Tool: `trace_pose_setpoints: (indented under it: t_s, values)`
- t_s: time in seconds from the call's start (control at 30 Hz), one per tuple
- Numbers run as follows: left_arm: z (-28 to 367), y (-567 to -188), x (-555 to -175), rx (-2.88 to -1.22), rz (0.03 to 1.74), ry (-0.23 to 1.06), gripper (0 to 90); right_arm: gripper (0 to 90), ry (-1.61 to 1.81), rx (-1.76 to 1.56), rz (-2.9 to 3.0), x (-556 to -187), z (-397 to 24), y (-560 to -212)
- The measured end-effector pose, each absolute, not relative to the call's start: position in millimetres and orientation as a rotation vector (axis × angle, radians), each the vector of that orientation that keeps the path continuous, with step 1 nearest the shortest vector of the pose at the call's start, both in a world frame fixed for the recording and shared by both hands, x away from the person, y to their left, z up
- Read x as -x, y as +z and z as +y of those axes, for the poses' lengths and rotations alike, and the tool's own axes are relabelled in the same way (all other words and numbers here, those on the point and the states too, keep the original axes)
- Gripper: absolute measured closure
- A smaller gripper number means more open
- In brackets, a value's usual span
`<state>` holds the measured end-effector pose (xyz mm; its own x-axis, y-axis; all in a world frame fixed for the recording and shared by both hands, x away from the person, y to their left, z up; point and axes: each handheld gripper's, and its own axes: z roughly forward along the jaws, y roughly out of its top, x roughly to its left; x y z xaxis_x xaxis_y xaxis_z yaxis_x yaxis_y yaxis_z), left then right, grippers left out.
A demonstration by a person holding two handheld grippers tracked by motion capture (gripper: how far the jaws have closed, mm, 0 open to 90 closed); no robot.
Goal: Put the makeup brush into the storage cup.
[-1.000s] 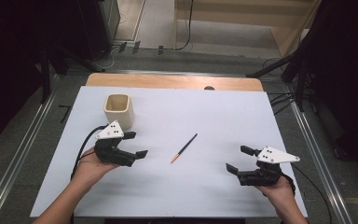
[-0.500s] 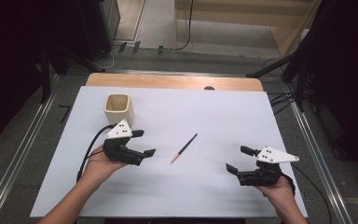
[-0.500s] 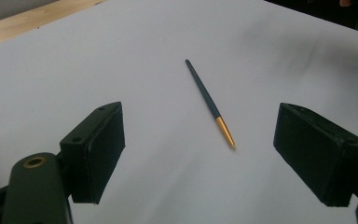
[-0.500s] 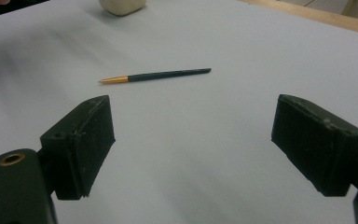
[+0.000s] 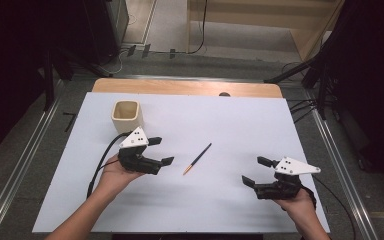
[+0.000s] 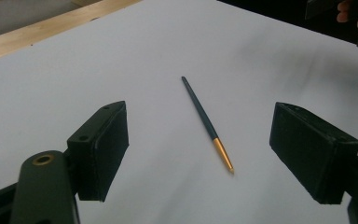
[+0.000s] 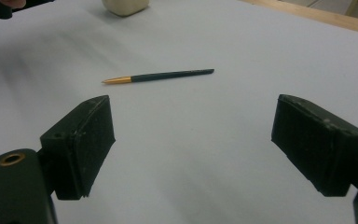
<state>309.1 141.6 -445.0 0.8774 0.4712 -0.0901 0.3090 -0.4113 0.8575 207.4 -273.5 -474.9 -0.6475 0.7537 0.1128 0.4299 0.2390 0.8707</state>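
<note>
A thin dark pencil with an orange tip (image 5: 197, 158) (image 6: 207, 122) (image 7: 161, 76) lies flat near the middle of the white table. My left gripper (image 5: 161, 150) (image 6: 200, 158) is open just left of it, jaws pointing toward it, nothing between them. At the table's right front my right gripper (image 5: 256, 171) (image 7: 193, 144) is open and empty, well apart from the pencil. A cream square cup (image 5: 127, 116) (image 7: 125, 6) stands upright at the back left.
The white table (image 5: 240, 125) has a wooden strip (image 5: 187, 88) along its far edge. A black cable (image 5: 101, 162) trails from the left gripper. Metal rails (image 5: 337, 160) run along both sides, with dark equipment and cables on the floor beyond.
My left gripper has moved right and slightly forward toward the pencil. The right gripper, the pencil and the cup have stayed where they were.
</note>
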Motion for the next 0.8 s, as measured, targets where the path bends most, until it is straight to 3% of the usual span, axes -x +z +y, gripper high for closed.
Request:
trace_pose_setpoints:
  t_s: [0.8]
  values:
    - [112, -451, -318, -2.023, 0.550, 0.199, 20.4, 13.8, 1.382, -1.088, 2.189, -207, -273, -475]
